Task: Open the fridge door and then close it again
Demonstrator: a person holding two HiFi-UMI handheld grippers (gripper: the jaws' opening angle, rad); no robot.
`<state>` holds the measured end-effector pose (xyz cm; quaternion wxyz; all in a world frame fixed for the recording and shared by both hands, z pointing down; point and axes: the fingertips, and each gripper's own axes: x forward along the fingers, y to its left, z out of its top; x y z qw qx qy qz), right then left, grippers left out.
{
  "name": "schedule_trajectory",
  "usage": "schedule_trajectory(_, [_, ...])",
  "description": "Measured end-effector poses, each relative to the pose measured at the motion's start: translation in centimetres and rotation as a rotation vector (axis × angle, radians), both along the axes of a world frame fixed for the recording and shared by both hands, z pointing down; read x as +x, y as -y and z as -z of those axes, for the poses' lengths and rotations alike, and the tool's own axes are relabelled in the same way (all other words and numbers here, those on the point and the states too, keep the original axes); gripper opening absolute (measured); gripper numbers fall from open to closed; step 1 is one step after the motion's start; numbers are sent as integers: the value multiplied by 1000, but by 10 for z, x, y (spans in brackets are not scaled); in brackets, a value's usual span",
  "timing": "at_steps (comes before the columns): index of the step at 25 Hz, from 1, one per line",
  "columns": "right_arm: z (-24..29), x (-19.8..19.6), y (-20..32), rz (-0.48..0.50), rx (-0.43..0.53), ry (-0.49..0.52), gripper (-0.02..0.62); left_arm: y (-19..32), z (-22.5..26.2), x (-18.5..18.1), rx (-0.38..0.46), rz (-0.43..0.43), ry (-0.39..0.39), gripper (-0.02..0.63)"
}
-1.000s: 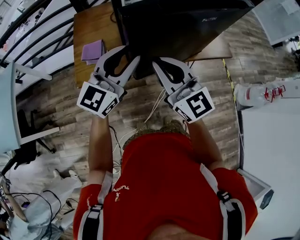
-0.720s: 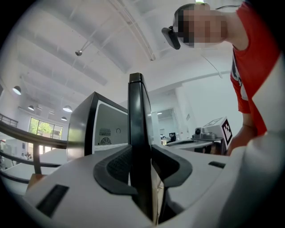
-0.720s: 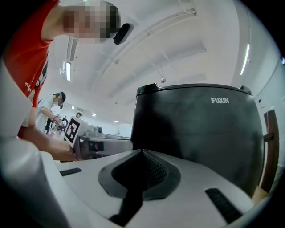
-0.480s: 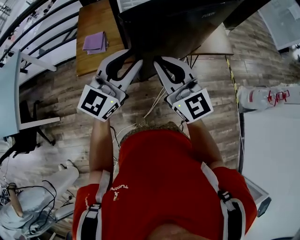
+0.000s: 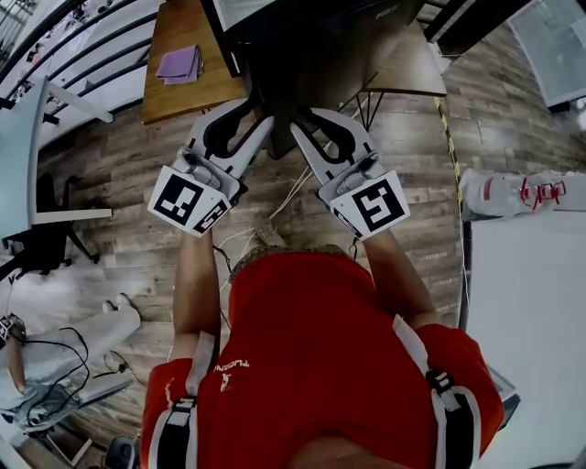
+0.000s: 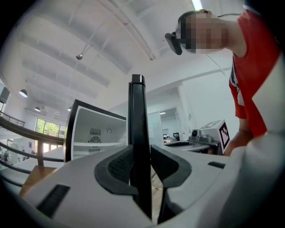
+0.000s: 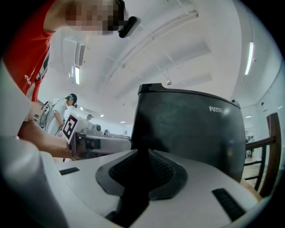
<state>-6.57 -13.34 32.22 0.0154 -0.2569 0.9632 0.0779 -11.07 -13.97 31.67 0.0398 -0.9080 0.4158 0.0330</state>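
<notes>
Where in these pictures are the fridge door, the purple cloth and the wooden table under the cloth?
fridge door (image 6: pixel 137 116), left gripper view, on its narrow black edge.
purple cloth (image 5: pixel 179 64), head view, on the middle of the cloth.
wooden table (image 5: pixel 179 101), head view, on the bare top beside the cloth.

Head view: soft, even indoor light w/ no hard shadows; wood floor (image 5: pixel 119 174) mid-toned, white tabletop (image 5: pixel 531 302) at right nearly blown out, fridge door (image 5: pixel 330 55) almost pure black w/ little detail, strong fisheye bend twd the edges. Left gripper view: v. bright, white ceiling lit by a tube light (image 6: pixel 196 4) plus daylight from windows (image 6: pixel 49 127) at left, so the door edge reads as a backlit silhouette, corners vignetted black. Right gripper view: same bright ceiling w/ a strip light (image 7: pixel 250 58), faint sheen on the dark door face, closest foreground soft, corners black.
</notes>
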Motion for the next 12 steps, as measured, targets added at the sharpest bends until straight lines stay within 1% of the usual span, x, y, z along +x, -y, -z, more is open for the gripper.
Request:
schedule_trajectory(1, [0,2,-3,1,1,-1,81,-3,1,2,-2,1,-4,123])
schedule_trajectory(4, [0,11,-11,-3,7,-2,116,-11,4,13,-6,5,-14,120])
schedule_trajectory(6, [-5,28,-24,-10,2,-10,146,-23,3,32,-4,7,-12,118])
schedule_trajectory(9, [-16,60,-45,-20,-20,-31,190,-44,1,72,6,10,0,117])
schedule_trajectory(11, [-22,70,-53,-33,-34,-47,222,-51,0,89,8,12,3,115])
schedule_trajectory(12, [-26,71,-55,-48,-55,-67,235,-53,0,93,6,12,2,114])
